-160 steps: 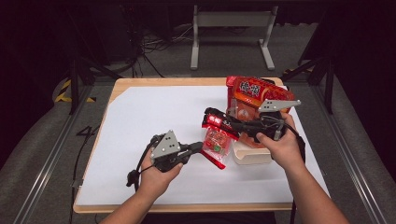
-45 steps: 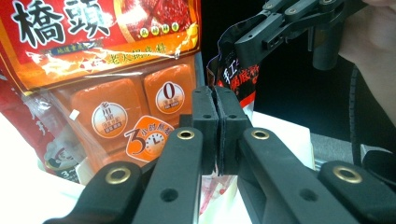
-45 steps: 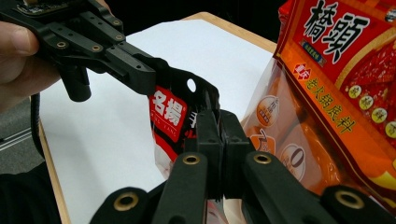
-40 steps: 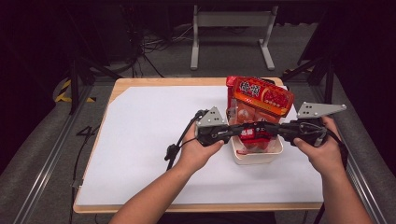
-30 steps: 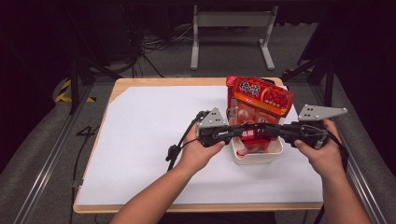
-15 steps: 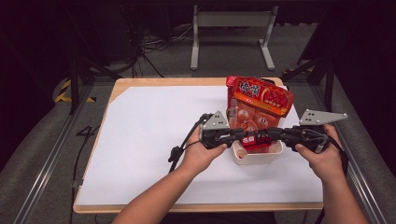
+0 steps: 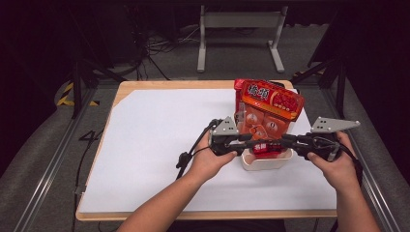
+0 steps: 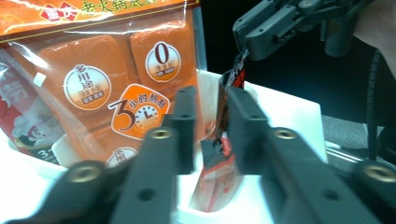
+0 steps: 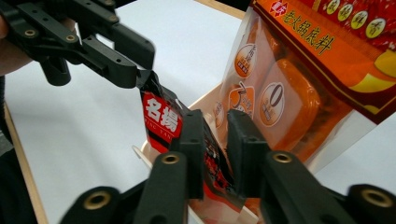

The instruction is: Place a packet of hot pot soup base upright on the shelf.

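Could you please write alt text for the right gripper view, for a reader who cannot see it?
The right gripper, its two black jaws just opening, straddles a small red sachet standing in a white container. The left gripper reaches the sachet's top corner from the upper left, and a large orange soup-base bag stands just behind, over a white table.

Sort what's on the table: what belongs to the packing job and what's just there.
In the job:
- small red packet
- white box
- left gripper
- right gripper

Just there:
- white sheet
- orange bag, already standing in the box
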The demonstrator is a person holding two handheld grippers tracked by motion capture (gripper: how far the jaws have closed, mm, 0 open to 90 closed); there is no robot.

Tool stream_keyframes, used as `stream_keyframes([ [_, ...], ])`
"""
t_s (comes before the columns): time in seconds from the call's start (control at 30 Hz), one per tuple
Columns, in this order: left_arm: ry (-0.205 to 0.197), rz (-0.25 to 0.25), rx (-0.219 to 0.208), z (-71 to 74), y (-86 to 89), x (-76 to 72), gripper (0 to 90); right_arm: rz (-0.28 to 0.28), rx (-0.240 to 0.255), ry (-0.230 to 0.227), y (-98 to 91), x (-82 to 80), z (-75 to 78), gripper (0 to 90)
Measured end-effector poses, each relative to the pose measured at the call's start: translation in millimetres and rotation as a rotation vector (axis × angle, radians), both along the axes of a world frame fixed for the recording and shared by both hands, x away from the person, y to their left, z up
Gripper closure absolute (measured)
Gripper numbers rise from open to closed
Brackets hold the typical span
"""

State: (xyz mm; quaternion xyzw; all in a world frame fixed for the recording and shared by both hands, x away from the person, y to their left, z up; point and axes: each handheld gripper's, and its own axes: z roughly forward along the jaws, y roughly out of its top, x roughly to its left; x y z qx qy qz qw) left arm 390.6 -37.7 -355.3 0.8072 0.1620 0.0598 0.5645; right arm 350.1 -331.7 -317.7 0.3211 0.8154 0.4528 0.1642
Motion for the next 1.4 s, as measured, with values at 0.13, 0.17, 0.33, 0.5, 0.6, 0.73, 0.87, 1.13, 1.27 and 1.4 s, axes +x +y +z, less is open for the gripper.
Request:
stream_keyframes([
  [0.13,-0.002,0.006,-0.016,1.1,3.1,-0.8,53.4,-0.004,-0.003,-0.014,1.3,-0.9,-0.6,64.2],
  [0.17,0.002,0.007,-0.02,1.4,3.8,-1.3,51.2,-0.003,0.003,-0.019,1.9,-1.0,-0.5,61.3],
  [0.33,-0.002,0.014,-0.03,4.6,12.0,-4.7,45.1,-0.014,0.025,-0.048,4.2,-2.9,1.8,52.4],
  [0.5,-0.011,0.037,-0.024,9.9,31.2,-9.6,38.5,-0.03,0.039,-0.083,4.4,-5.8,3.5,41.5],
  [0.6,-0.011,0.049,-0.01,12.2,42.6,-12.1,37.6,-0.043,0.036,-0.093,4.5,-7.0,3.8,37.4],
  [0.73,-0.01,0.075,0.014,15.2,66.7,-16.3,34.3,-0.063,0.022,-0.126,3.5,-11.0,4.5,32.0],
  [0.87,-0.014,0.119,0.015,16.6,93.3,-21.7,31.6,-0.08,0.038,-0.137,0.9,-13.2,5.2,30.4],
  [1.13,-0.03,0.198,0.028,16.2,144.1,-31.0,27.3,-0.106,0.033,-0.149,-6.7,-17.3,0.3,29.0],
  [1.27,-0.027,0.23,0.017,14.8,165.8,-37.2,26.1,-0.118,0.037,-0.149,-11.1,-19.4,-2.9,29.0],
  [1.4,-0.048,0.234,0.022,15.1,187.2,-44.8,24.5,-0.126,0.053,-0.161,-13.5,-22.2,-5.5,28.7],
])
